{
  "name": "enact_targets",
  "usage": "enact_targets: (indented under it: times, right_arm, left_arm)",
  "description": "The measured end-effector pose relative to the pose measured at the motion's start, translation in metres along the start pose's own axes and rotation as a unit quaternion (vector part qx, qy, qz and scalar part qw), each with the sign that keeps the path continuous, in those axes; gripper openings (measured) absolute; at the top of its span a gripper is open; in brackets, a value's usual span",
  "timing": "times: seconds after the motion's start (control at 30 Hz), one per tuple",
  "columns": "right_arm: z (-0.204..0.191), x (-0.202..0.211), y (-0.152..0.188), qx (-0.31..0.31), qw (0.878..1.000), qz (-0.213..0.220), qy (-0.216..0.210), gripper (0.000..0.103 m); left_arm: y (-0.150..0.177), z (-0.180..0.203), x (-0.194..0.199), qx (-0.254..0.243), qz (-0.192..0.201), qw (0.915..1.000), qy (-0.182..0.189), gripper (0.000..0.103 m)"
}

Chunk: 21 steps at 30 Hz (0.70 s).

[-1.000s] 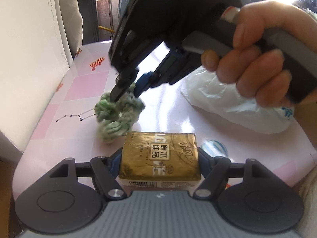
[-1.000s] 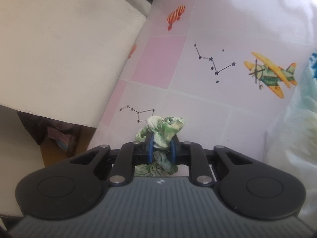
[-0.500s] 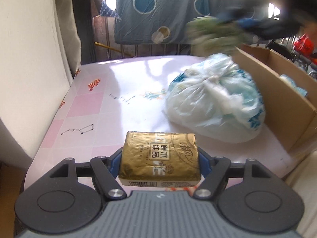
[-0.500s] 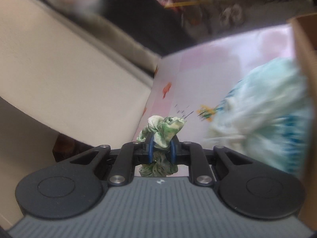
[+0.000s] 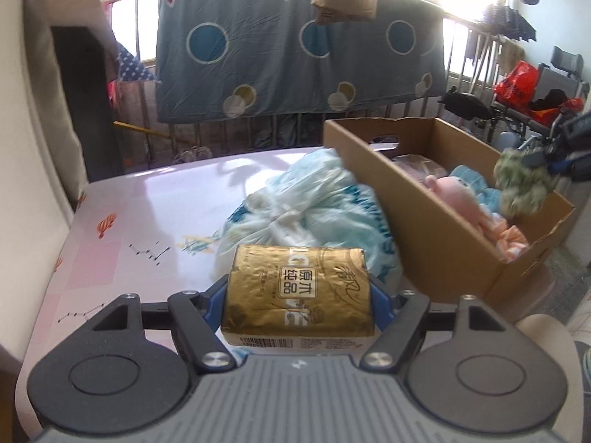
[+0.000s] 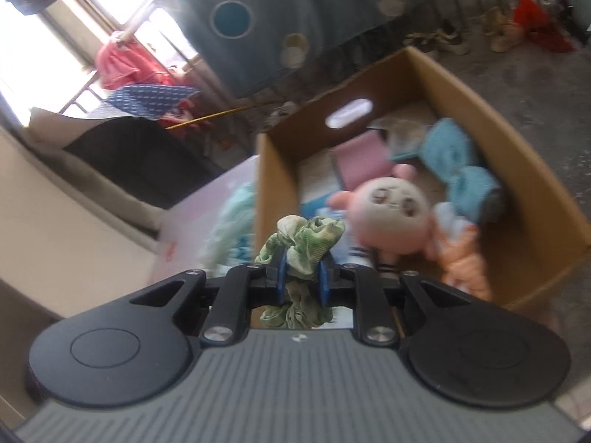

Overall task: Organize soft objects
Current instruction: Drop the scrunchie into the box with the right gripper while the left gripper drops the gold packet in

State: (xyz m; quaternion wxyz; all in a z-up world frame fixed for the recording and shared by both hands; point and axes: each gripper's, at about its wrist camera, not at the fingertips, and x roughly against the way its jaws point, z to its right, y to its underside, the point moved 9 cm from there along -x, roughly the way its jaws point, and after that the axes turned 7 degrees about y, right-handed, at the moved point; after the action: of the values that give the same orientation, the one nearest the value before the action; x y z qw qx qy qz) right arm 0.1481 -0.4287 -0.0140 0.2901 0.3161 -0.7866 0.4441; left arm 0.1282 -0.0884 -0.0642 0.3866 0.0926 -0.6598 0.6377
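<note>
My left gripper [image 5: 298, 291] is shut on a gold tissue pack [image 5: 299, 288] and holds it above the pink table [image 5: 122, 221]. My right gripper [image 6: 300, 277] is shut on a green scrunchie [image 6: 306, 240] and holds it over the near end of the open cardboard box [image 6: 273, 170]. The scrunchie also shows in the left wrist view [image 5: 522, 184], above the box's [image 5: 436, 229] right end. Inside the box lie a pink plush doll [image 6: 388, 210], blue cloth [image 6: 461, 162] and an orange knit item [image 6: 465, 258].
A tied white and blue plastic bag [image 5: 310, 210] lies on the table between the tissue pack and the box. A cream cushion [image 5: 22, 110] stands along the table's left side. A blue blanket [image 5: 295, 48] hangs on railings behind.
My right gripper lifted the scrunchie off the table and swung it right, to above the box. My left gripper keeps the tissue pack and has turned toward the box.
</note>
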Motion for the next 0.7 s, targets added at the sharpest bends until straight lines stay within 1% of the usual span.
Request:
enact_targets:
  times: [0.1,0.3,0.33,0.4,0.5,0.53,0.63,0.7]
  right_arm:
    - [0.022,-0.023,0.015,-0.001,1.0,-0.019,0.02,0.018]
    - [0.044,-0.071,0.031,0.023,0.996,-0.064,0.058,0.02]
    - [0.045,-0.073,0.031,0.027,0.996,-0.063,0.053,0.021]
    - [0.045,-0.073,0.028,0.019,0.997,-0.06,0.039,0.031]
    - [0.047,-0.056,0.019,-0.004,0.999,-0.038,0.023,0.042]
    - [0.049,-0.048,0.016,-0.011,0.999,-0.025,0.019,0.042]
    - [0.051,-0.008,0.009,-0.04,0.999,0.021,-0.004,0.048]
    - [0.054,0.021,0.009,-0.052,0.997,0.055,-0.01,0.055]
  left_arm:
    - [-0.011,0.016,-0.001,-0.015,0.003,0.9999,0.007,0.074]
    - [-0.032,0.048,-0.008,-0.043,0.009,0.9988,0.021,0.074]
    - [-0.035,0.054,-0.01,-0.047,0.009,0.9985,0.024,0.074]
    - [-0.041,0.066,-0.015,-0.057,0.007,0.9978,0.032,0.074]
    - [-0.052,0.087,-0.023,-0.071,0.003,0.9963,0.048,0.074]
    - [-0.057,0.094,-0.026,-0.075,0.001,0.9956,0.055,0.074]
    - [-0.072,0.121,-0.04,-0.092,-0.01,0.9924,0.081,0.074]
    - [-0.084,0.141,-0.052,-0.107,-0.02,0.9888,0.102,0.074]
